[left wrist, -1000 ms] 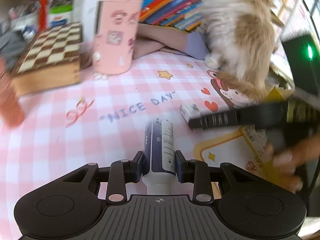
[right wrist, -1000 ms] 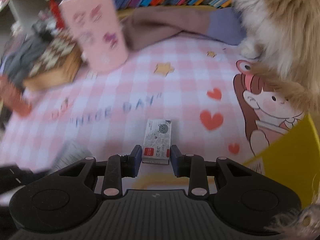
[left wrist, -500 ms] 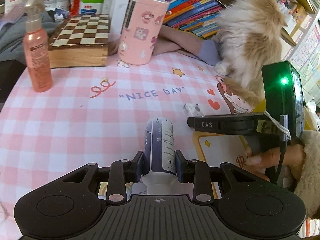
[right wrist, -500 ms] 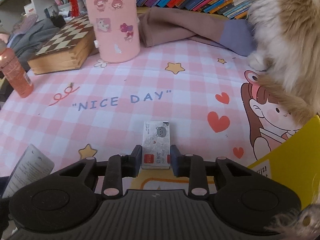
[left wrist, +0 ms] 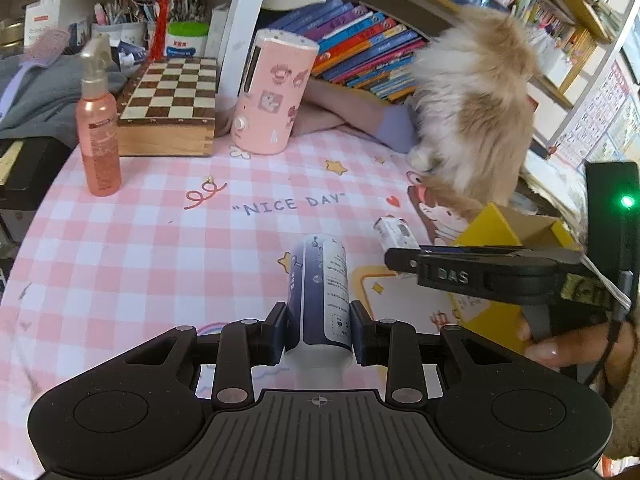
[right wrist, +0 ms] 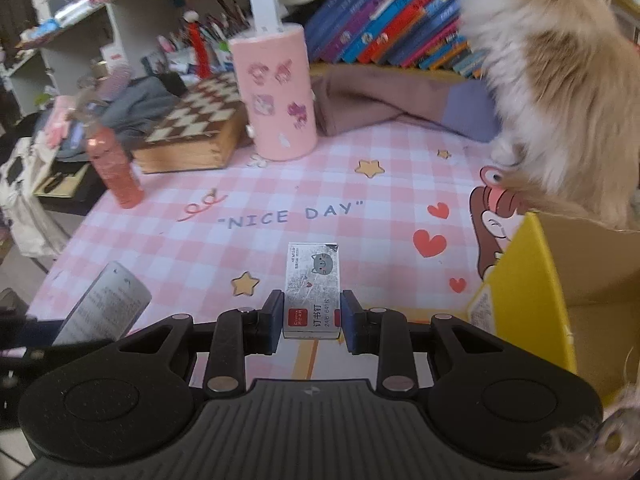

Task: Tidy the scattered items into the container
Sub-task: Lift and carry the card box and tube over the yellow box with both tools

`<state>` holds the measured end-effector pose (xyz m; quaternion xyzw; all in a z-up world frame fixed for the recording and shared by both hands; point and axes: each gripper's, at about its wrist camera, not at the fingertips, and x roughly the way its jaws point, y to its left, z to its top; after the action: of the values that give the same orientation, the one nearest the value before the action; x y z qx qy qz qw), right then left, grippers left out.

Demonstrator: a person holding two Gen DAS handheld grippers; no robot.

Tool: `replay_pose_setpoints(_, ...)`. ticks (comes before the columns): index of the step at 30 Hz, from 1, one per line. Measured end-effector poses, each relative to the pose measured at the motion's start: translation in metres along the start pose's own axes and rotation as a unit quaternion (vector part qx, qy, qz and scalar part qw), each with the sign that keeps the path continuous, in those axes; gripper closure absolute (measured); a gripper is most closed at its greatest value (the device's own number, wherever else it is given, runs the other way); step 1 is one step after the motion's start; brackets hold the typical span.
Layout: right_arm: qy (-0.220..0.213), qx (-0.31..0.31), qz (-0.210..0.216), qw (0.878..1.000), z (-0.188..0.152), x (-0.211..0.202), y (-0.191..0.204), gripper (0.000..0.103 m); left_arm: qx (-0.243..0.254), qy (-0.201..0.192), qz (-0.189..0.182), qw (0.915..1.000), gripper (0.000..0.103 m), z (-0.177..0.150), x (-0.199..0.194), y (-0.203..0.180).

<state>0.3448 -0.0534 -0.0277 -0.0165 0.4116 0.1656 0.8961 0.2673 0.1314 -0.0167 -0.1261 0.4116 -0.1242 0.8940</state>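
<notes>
Two grippers: both mine, each clamped on one item above the counter.
Left gripper [left wrist: 318,334]: clenched on the bottle [left wrist: 320,292], pads pressing its two sides near the white cap end.
Bottle: dark blue and white, printed label, lying along my fingers, base pointing away from me; lifted off the cloth.
Right gripper [right wrist: 307,326]: clenched on the staple box [right wrist: 312,290], pads on its long sides.
Staple box: small, silver-grey, cat face on top, red label at the near end; held clear of the cloth, left of the box.
Box [right wrist: 532,292]: yellow outside, brown card inside, open top, at the right edge of the counter.
Counter [left wrist: 132,248]: pink-and-white check cloth with "NICE DAY", stars and hearts.
Cat [left wrist: 476,104]: fluffy, cream and tan, on the counter's far right, just behind the box.
Spray bottle [left wrist: 98,128]: pink, upright, far left.
Chess box [left wrist: 168,108]: wooden, chequered top, beside the spray bottle.
Pink canister [left wrist: 272,92]: upright, stickers on it, just right of the chess box.
Books [left wrist: 360,52]: a slanted row behind the canister.
Hand [left wrist: 576,340]: mine, on the right gripper's handle, seen from the left wrist.
</notes>
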Motion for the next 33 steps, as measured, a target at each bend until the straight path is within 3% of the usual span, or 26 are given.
replay_pose_setpoints(9, -0.022, -0.019, 0.022, 0.999, -0.034, -0.07, 0.005, 0.075, 0.01, -0.023, -0.005, 0.9997, 0.072, -0.027, -0.047, -0.021)
replay_pose_setpoints(20, -0.031, -0.036, 0.037, 0.998, -0.083, -0.119, 0.028, 0.075, 0.014, -0.037, -0.009, 0.9992, 0.072, -0.071, -0.09, -0.043)
replay_pose_setpoints(33, -0.031, 0.0, 0.023, 0.999, -0.156, -0.176, 0.033, 0.075, 0.036, -0.026, -0.029, 0.9986, 0.072, -0.126, -0.128, -0.071)
